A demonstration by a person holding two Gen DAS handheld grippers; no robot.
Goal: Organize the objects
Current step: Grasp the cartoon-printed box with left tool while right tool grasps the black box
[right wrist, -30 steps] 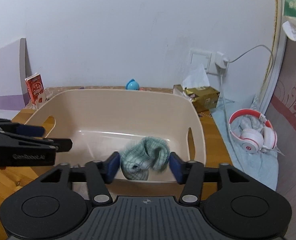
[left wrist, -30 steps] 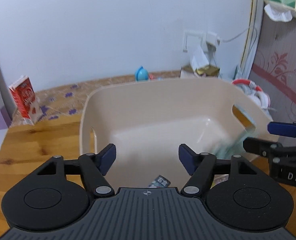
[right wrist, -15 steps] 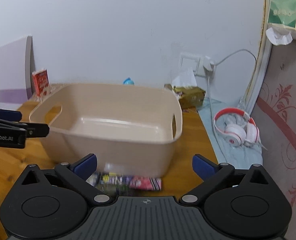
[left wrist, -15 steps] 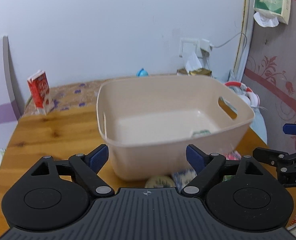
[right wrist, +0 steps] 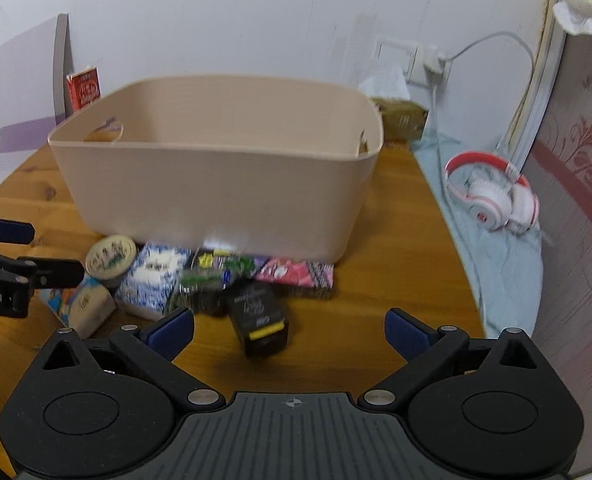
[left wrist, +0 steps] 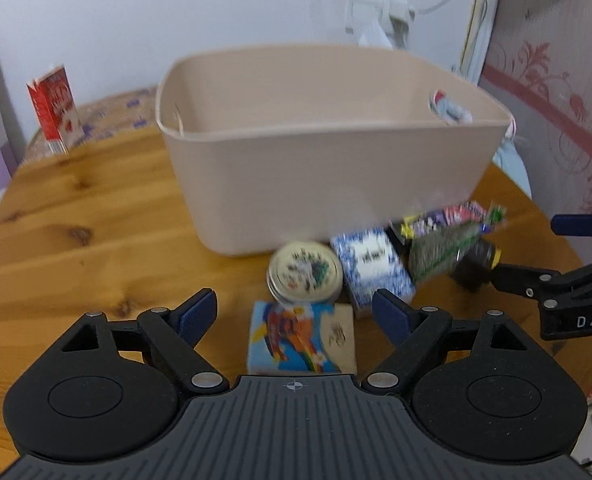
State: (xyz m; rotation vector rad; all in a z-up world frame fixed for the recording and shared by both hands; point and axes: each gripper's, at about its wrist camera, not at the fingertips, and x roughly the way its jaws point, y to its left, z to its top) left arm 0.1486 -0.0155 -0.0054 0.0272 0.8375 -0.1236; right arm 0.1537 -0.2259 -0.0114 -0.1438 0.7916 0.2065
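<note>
Presently on the wooden table (left wrist: 76, 220): one beige plastic bin (left wrist: 328, 152) with cut-out handles, upright, and before its near wall a cluster of small goods lying close together — a round printed tin (left wrist: 305, 272), a blue-and-white patterned box (left wrist: 372, 266) touching it, a blue box with an orange cartoon figure (left wrist: 300, 338) nearest the left gripper (left wrist: 294, 316), a black box with a yellow stripe (right wrist: 260, 318), a crinkled foil packet (right wrist: 212, 280), and a pink packet (right wrist: 296, 276) against the bin's base. Left gripper: fingers spread wide, holding nothing, hovering over the cartoon box. Right gripper (right wrist: 290, 332): fingers likewise parted and empty, just short of the black box. Periphery — a red carton (left wrist: 54, 114) standing at the table's far left, red-and-white headphones (right wrist: 496, 196) on a pale blue cloth (right wrist: 508, 264), a gold tissue box (right wrist: 402, 118) behind the bin.
</note>
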